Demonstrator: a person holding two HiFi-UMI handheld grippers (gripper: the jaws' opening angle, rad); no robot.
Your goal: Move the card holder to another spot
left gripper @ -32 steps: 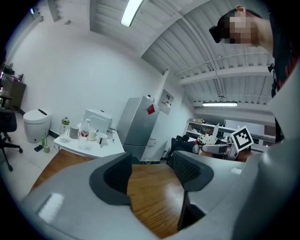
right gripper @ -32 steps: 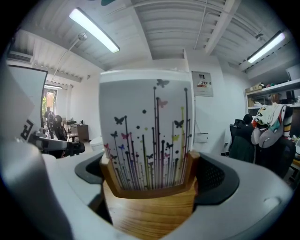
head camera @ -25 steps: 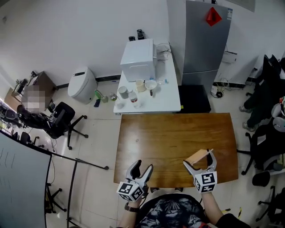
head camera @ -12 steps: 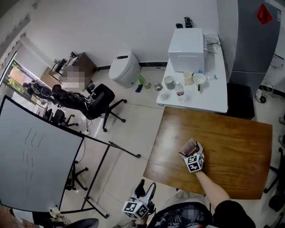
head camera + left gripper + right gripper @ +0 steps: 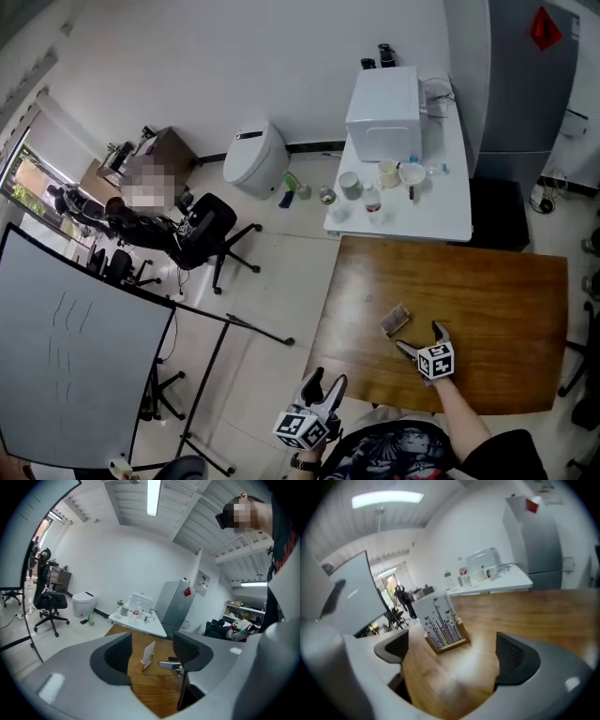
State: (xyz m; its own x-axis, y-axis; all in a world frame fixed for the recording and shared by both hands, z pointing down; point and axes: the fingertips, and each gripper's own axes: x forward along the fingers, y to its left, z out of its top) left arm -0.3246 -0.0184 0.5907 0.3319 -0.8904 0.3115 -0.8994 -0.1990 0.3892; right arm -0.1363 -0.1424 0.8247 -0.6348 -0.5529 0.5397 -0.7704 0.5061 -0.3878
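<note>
The card holder, a wooden base with a printed white card, stands upright on the left part of the brown wooden table. My right gripper sits just behind it toward me, open, with a small gap between them. From the right gripper view the card holder stands beyond the jaws, and the right gripper holds nothing. My left gripper hovers open off the table's near left corner. The left gripper view looks between the open jaws of the left gripper at the card holder.
A white side table behind the wooden one carries a white box appliance, cups and bottles. A grey fridge stands at the right. On the floor to the left are an office chair, a white bin and a whiteboard.
My right gripper carried the card holder from the table's front right toward its left part, set it down, opened and drew back. The head view swung left. My left gripper stayed open.
</note>
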